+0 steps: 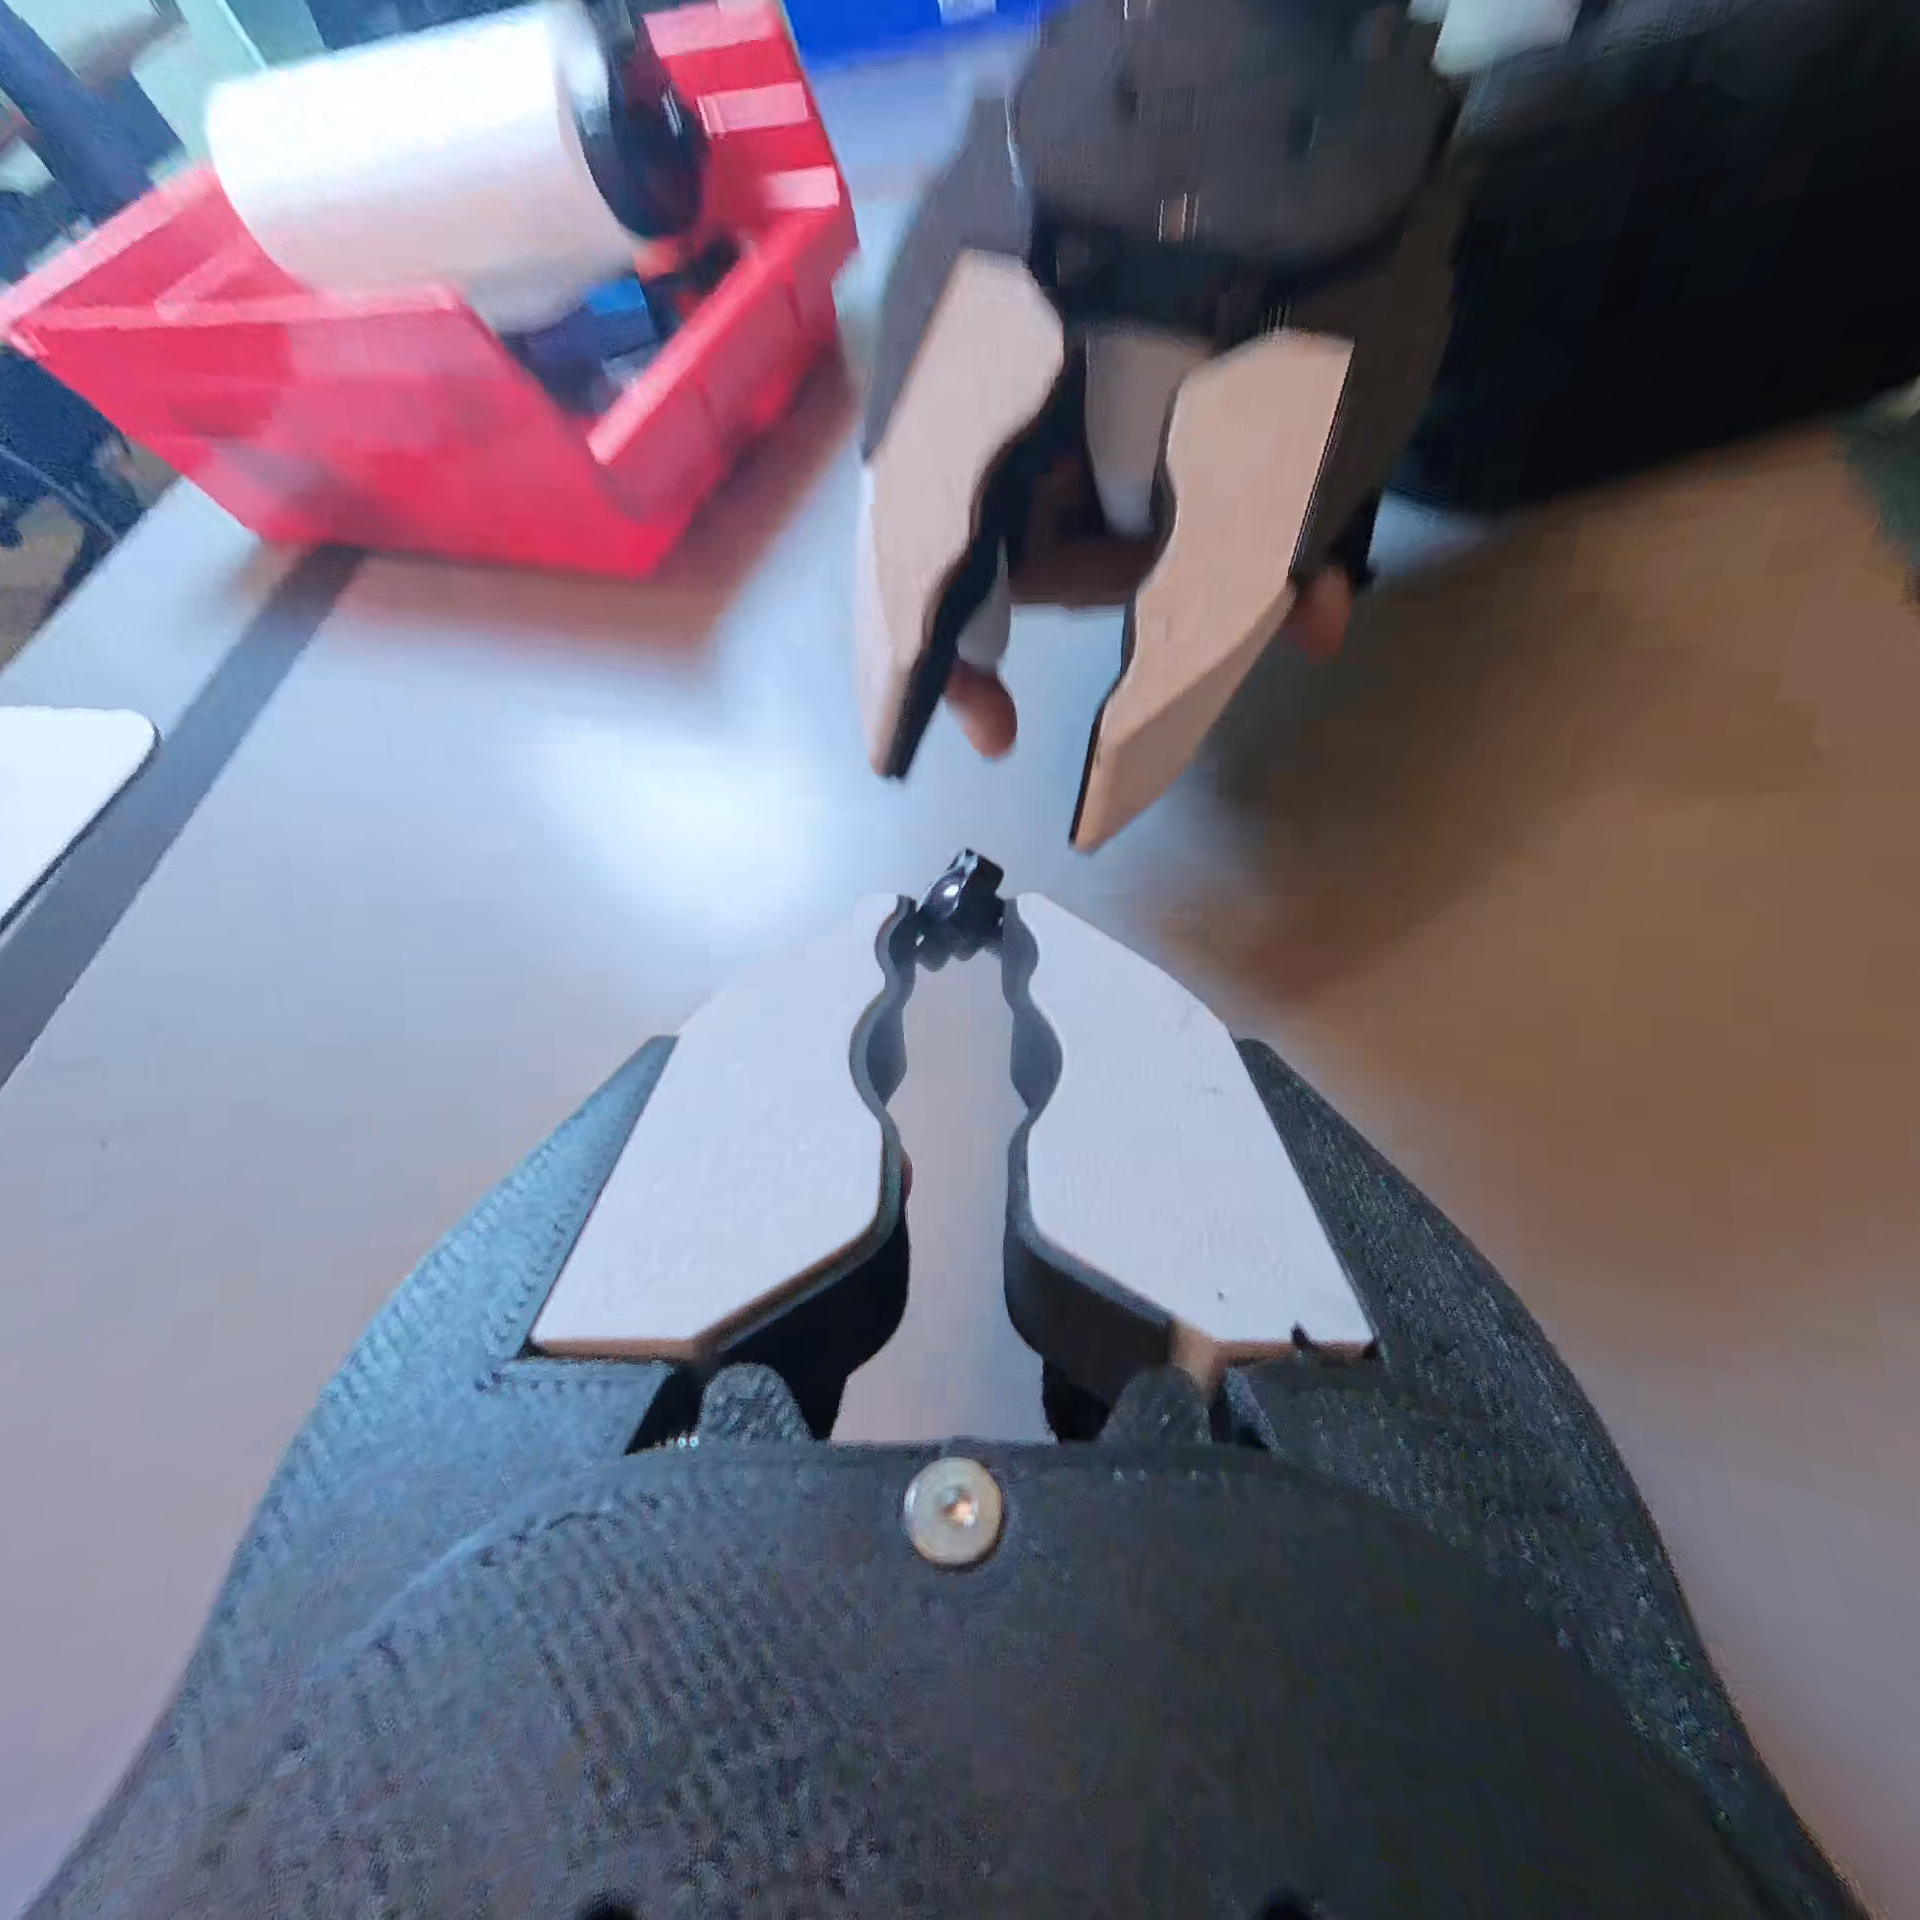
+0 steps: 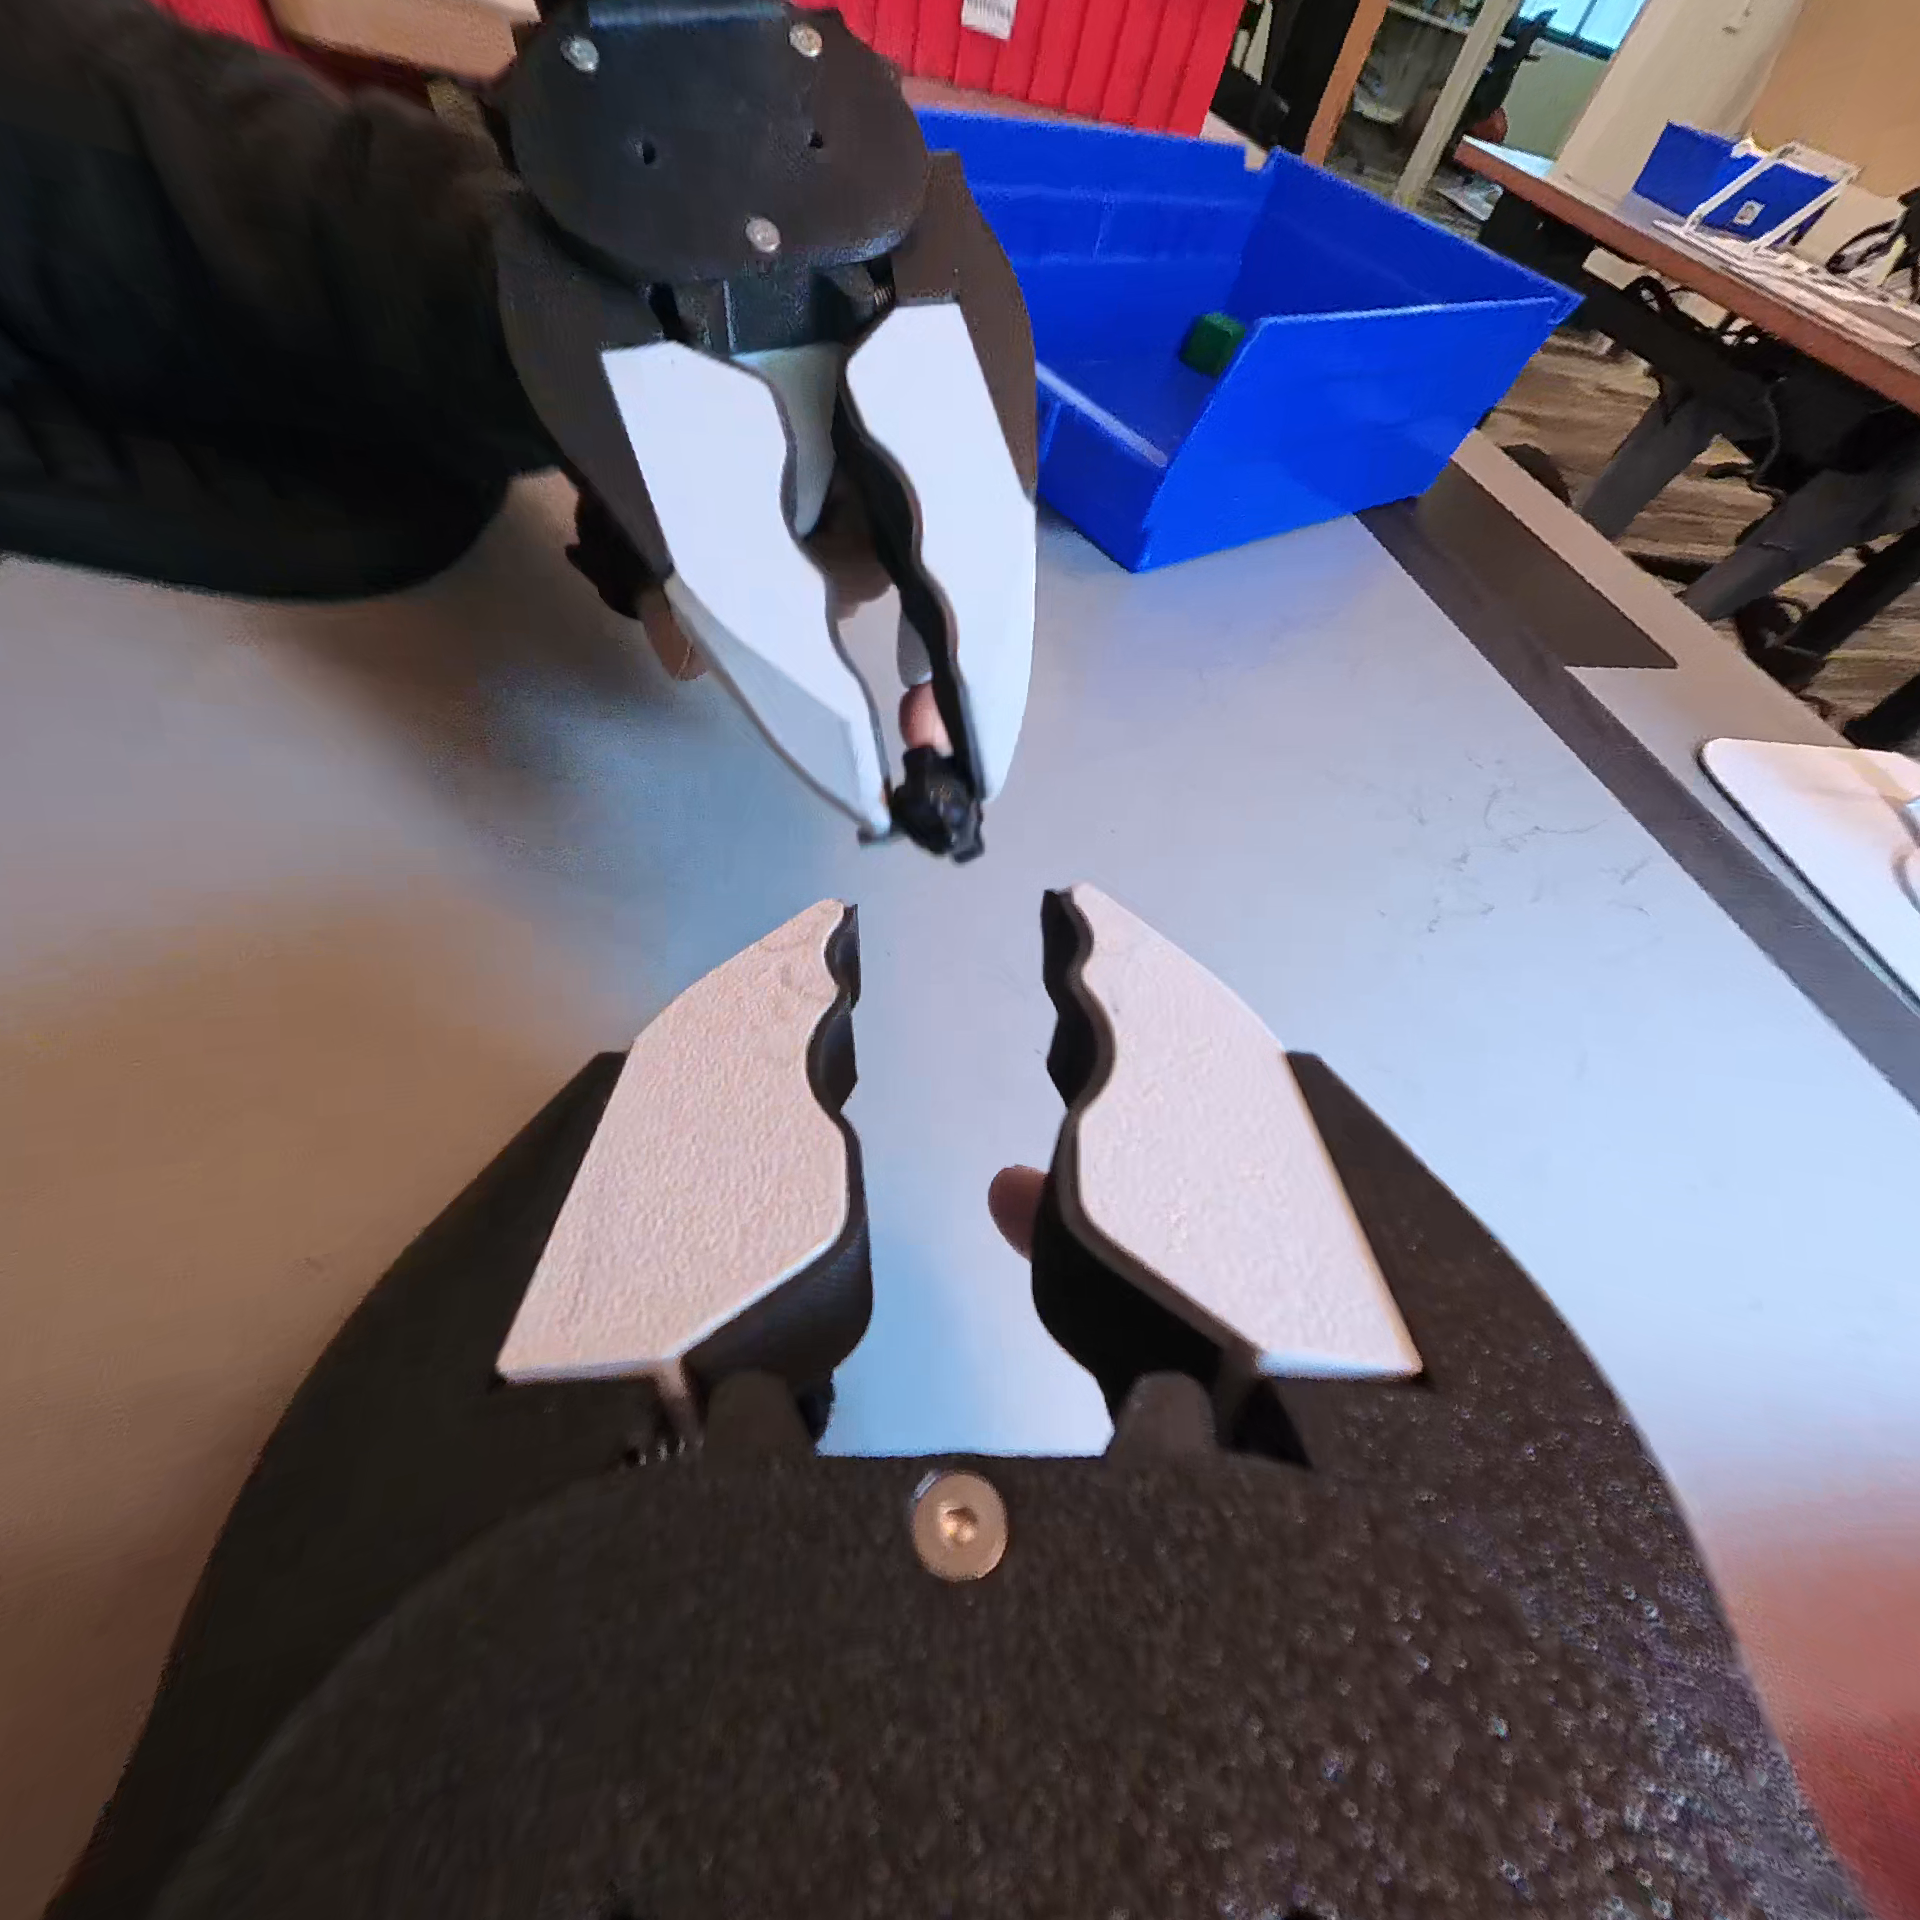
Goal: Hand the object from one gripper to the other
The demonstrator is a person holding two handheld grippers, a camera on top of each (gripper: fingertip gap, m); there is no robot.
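My left gripper (image 1: pixel 958 906) is shut on a small black object (image 1: pixel 961 902) pinched at its fingertips, held above the grey table. It also shows in the right wrist view (image 2: pixel 930 816), pointing toward me with the black object (image 2: pixel 940 808) at its tips. My right gripper (image 2: pixel 951 914) is open and empty, its tips just short of the object. In the left wrist view the right gripper (image 1: pixel 987 810) comes in from the top, jaws apart, tips a little beyond the object.
A red bin (image 1: pixel 436 416) with a white roll (image 1: pixel 416 166) stands at the back left. A blue bin (image 2: pixel 1278 343) holding a small green cube (image 2: pixel 1210 341) stands behind the left gripper. A white pad (image 2: pixel 1829 831) lies at the table's right edge. Only a small space, under 4 cm, lies between the two pairs of fingers.
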